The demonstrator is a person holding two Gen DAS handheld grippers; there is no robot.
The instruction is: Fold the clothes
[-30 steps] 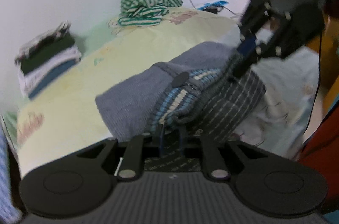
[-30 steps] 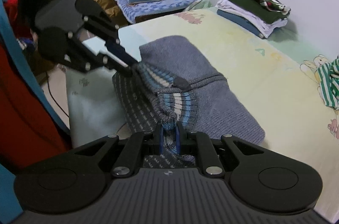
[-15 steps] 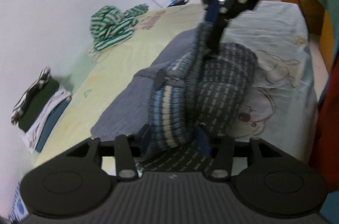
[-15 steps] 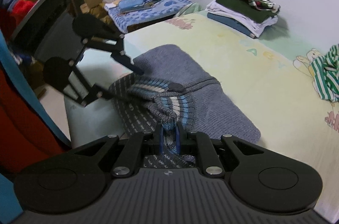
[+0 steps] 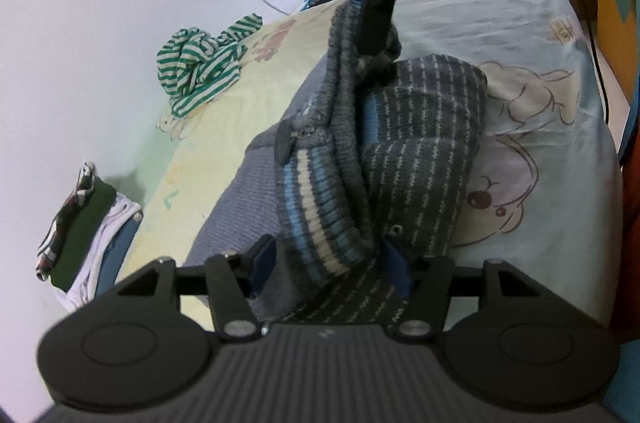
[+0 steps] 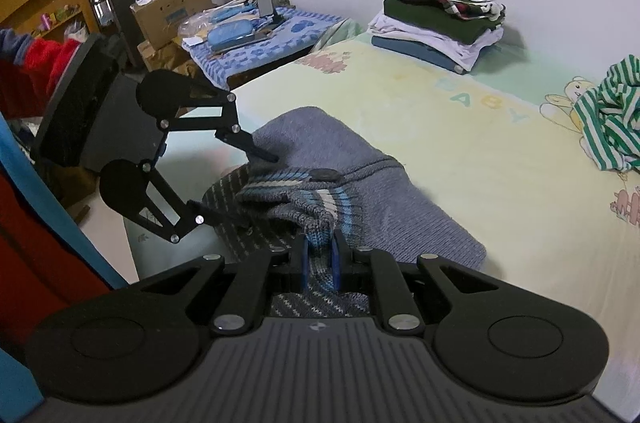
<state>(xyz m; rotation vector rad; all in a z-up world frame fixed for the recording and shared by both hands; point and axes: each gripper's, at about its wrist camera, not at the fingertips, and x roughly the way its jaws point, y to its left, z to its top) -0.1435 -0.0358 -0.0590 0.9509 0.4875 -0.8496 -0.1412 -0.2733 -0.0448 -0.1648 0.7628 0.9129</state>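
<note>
Two tongs: R (image 6: 320, 259) pinching sweater (image 5: 420, 143), L (image 5: 326, 263) spread.

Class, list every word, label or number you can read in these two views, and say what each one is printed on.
"BABY": pale letters on the yellow bed sheet.
Cardboard box: blue label too blurred to read.
Label on the pale blue sheet: too small to read.

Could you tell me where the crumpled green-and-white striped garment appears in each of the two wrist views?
Left wrist view: the green-and-white striped garment lies upper left of centre on the yellow sheet, near the wall.
Right wrist view: it lies at the far right edge, partly cut off.
Shared landmark: the folded clothes stack against the wall.
</note>
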